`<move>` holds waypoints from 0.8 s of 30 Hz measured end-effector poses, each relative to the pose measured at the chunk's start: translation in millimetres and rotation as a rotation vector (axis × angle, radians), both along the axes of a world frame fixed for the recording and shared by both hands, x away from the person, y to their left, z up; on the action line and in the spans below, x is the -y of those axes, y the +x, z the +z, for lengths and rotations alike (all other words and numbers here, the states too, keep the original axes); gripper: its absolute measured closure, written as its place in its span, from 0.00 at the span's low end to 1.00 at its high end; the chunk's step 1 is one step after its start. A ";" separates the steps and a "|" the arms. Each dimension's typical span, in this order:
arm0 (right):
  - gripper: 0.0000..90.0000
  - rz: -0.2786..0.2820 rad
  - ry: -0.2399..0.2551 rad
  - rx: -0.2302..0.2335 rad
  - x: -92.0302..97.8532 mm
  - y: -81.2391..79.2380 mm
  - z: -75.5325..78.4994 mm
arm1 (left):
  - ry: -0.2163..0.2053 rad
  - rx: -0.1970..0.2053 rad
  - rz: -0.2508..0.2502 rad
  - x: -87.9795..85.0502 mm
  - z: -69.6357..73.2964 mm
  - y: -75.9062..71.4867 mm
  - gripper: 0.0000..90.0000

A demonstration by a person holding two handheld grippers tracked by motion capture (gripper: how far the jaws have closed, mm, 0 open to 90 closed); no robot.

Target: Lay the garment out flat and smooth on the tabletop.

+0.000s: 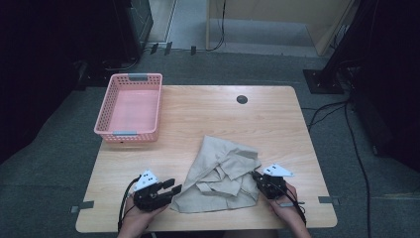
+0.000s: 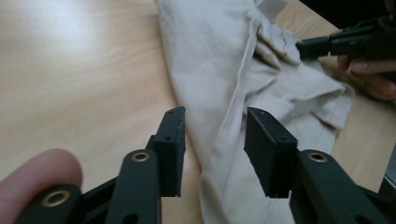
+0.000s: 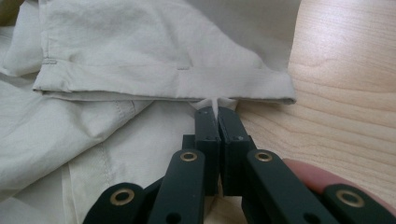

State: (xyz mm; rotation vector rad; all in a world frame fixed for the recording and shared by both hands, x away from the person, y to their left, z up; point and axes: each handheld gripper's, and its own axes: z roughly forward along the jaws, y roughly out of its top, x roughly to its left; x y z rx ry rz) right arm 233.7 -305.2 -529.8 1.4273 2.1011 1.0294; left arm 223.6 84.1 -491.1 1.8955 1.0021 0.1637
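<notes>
A crumpled beige garment (image 1: 221,173) is shown lying at the six o'clock part of the wooden table (image 1: 208,106). Its right edge is pinched between the closed jaws of the right gripper (image 3: 216,112); the left gripper (image 2: 214,119) is held half open astride the left fold, gripping nothing. That fold should be seized deeply before spreading. At ten o'clock an empty pink basket (image 1: 110,106) is placed; grey carpet (image 1: 54,148) surrounds the table.

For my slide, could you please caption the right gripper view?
Right gripper with fingers shut at the hem of a crumpled beige cotton garment on a light wooden table.
</notes>
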 end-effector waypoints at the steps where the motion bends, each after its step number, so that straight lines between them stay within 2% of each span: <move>1: 0.99 0.002 -0.001 0.006 -0.1 -0.6 -0.6 | 0.010 0.012 -0.005 5.6 4.3 3.1 0.62; 3: 0.99 -0.001 0.002 0.016 -0.3 -1.3 -1.6 | 0.021 0.023 -0.015 16.8 11.2 9.1 0.60; 8: 0.99 -0.005 -0.015 0.030 -2.4 -2.8 -2.2 | 0.102 0.055 -0.049 61.1 21.2 25.2 0.59; 12: 0.99 -0.005 0.016 0.014 1.0 -1.3 -2.2 | 0.150 0.066 -0.046 87.1 19.6 36.2 0.59; 18: 0.99 -0.005 0.023 0.012 1.6 -0.9 -2.3 | 0.260 0.081 -0.051 122.7 9.2 48.5 0.61; 22: 0.98 -0.005 0.032 0.006 2.8 -0.5 -2.4 | 0.310 0.094 -0.027 132.7 3.3 51.3 0.74; 24: 0.99 -0.005 0.033 0.006 2.9 -0.5 -2.4 | 0.309 0.103 -0.026 132.5 2.5 51.0 0.85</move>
